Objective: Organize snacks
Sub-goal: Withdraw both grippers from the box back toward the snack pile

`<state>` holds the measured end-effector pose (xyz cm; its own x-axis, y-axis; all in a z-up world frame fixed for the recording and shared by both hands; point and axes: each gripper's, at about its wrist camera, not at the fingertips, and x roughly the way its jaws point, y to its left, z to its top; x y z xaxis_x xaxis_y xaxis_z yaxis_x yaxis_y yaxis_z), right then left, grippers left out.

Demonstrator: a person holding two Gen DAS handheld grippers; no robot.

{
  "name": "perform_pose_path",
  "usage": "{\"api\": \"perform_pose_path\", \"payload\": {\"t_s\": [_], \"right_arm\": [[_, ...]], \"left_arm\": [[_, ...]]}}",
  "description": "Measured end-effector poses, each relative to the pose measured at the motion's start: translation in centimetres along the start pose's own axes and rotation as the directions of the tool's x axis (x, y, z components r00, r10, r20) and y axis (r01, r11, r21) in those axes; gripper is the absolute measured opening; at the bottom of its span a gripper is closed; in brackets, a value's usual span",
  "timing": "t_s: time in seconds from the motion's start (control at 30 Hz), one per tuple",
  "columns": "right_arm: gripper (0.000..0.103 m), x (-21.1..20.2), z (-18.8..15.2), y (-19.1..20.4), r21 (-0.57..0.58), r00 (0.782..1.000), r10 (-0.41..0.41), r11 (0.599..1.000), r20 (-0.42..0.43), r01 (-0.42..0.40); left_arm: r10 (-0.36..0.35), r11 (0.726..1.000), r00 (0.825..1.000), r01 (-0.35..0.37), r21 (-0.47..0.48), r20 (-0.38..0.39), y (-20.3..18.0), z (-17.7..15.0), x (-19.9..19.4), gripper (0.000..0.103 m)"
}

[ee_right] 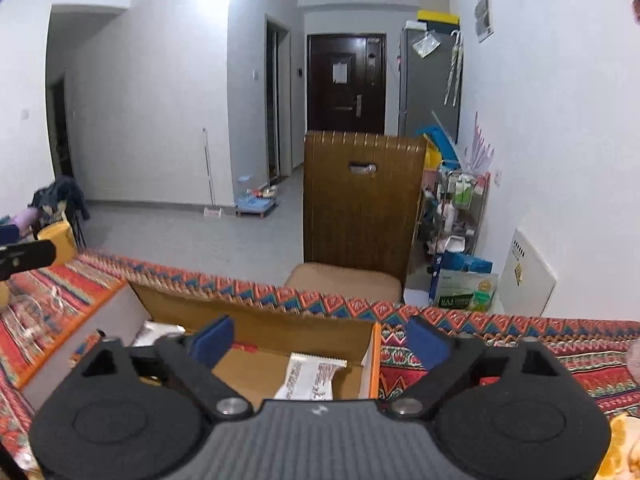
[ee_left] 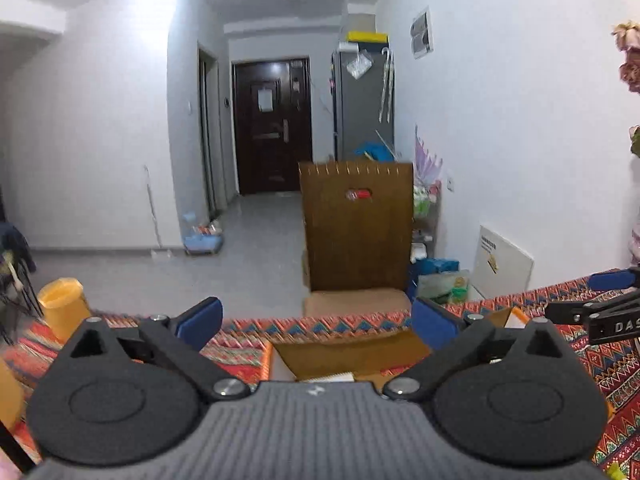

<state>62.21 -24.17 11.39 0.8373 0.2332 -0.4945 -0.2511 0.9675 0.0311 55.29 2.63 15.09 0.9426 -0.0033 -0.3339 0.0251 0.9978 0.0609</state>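
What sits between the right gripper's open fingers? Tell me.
In the right wrist view, the right gripper is open over the cardboard box; a white snack packet lies in the box between the blue pads, untouched.

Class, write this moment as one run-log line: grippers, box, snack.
left gripper: open, empty | right gripper: open, empty | cardboard box: open on patterned tablecloth | white snack packet: inside box

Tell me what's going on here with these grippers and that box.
A person is sorting snacks with two handheld grippers. Both the left gripper and the right gripper are open and empty above an open cardboard box on the patterned tablecloth. A white snack packet lies inside the box.
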Motion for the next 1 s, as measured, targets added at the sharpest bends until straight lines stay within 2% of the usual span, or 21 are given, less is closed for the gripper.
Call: {"api": "perform_pose_path", "payload": {"t_s": [0.2,0.27,0.47,0.67,0.83,1.0], "right_arm": [[0.098,-6.9,1.3,0.8,-0.004,0.998,-0.007,1.0,0.069,0.007],[0.103,-9.4,1.3,1.2,-0.014,0.995,-0.005,1.0,0.095,0.006],[0.103,-17.7,0.4,2.3,-0.045,0.986,0.001,0.999,0.165,0.006],[0.103,-25.6,-2.8,3.7,-0.102,0.974,0.011,0.995,0.226,0.013],[0.103,-30.8,-6.0,4.8,-0.11,0.963,0.032,0.994,0.269,-0.002],[0.103,-35.4,-10.8,5.8,-0.11,0.95,0.053,0.994,0.309,-0.02]], "left_arm": [[-0.02,1.0,0.999,0.021,-0.017,0.04,-0.2,1.7,-6.9,0.103],[-0.002,1.0,0.999,0.003,-0.008,0.054,-0.5,1.8,-9.2,0.103],[-0.004,1.0,0.997,0.005,-0.015,0.073,-0.8,1.0,-16.8,0.103],[-0.022,1.0,0.987,0.024,-0.011,0.16,-1.1,-1.0,-25.9,0.103],[-0.033,0.999,0.982,0.035,-0.003,0.188,-1.7,-3.7,-31.5,0.103],[-0.018,1.0,0.976,0.019,-0.002,0.217,-1.9,-7.4,-35.8,0.103]]}}
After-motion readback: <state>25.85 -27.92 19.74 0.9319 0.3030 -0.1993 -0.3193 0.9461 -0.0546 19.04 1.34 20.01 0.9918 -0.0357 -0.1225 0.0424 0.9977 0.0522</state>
